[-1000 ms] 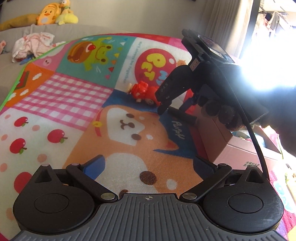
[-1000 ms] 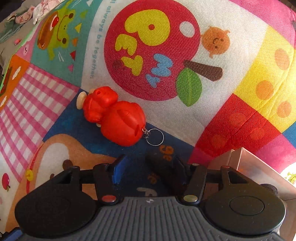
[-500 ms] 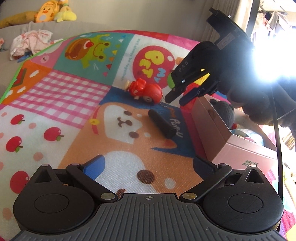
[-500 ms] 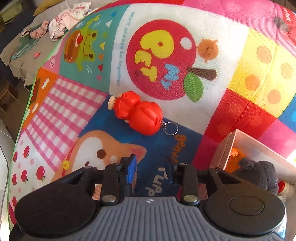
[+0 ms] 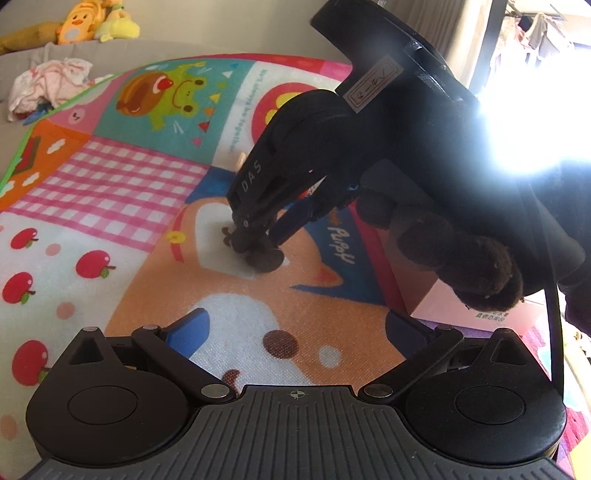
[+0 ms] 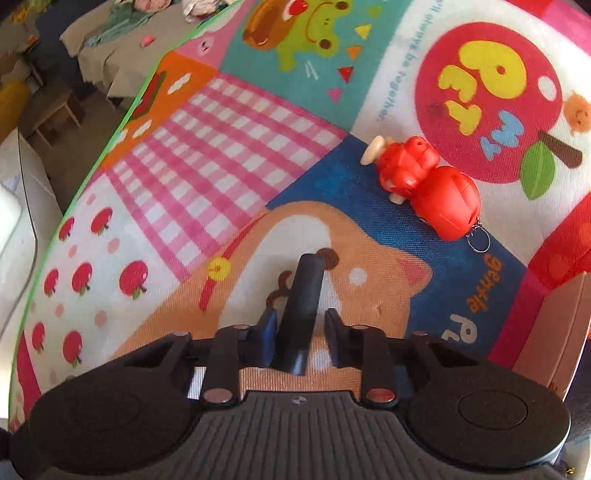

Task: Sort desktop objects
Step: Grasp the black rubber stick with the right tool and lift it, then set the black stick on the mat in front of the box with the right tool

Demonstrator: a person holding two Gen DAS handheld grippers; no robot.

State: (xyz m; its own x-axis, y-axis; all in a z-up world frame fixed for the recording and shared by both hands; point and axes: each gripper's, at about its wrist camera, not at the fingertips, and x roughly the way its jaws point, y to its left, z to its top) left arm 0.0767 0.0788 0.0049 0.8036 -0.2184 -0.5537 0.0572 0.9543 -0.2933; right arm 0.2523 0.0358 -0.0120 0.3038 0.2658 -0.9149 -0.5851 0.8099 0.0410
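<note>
A dark cylinder (image 6: 303,291) lies on the dog picture of the colourful mat (image 6: 221,129). My right gripper (image 6: 301,319) straddles it, jaws closing. The left blue pad touches it and a sliver of mat shows beside the right finger. In the left wrist view the right gripper (image 5: 255,240) points steeply down, with the cylinder's end (image 5: 264,260) under its tips. A red toy (image 6: 428,188) with a key ring lies farther back on the right, untouched. My left gripper (image 5: 295,328) hovers low over the mat, open, with nothing between its fingers.
A pink box (image 6: 554,325) stands on the mat at the right, also in the left wrist view (image 5: 443,306). The mat's green edge (image 6: 122,122) runs along the left. A grey couch with clothes (image 5: 51,85) and plush toys (image 5: 74,26) lies behind.
My right gripper swung left from near the pink box and came down over the cylinder, its jaws narrowing. The cylinder turned and shifted slightly. The left gripper stayed put.
</note>
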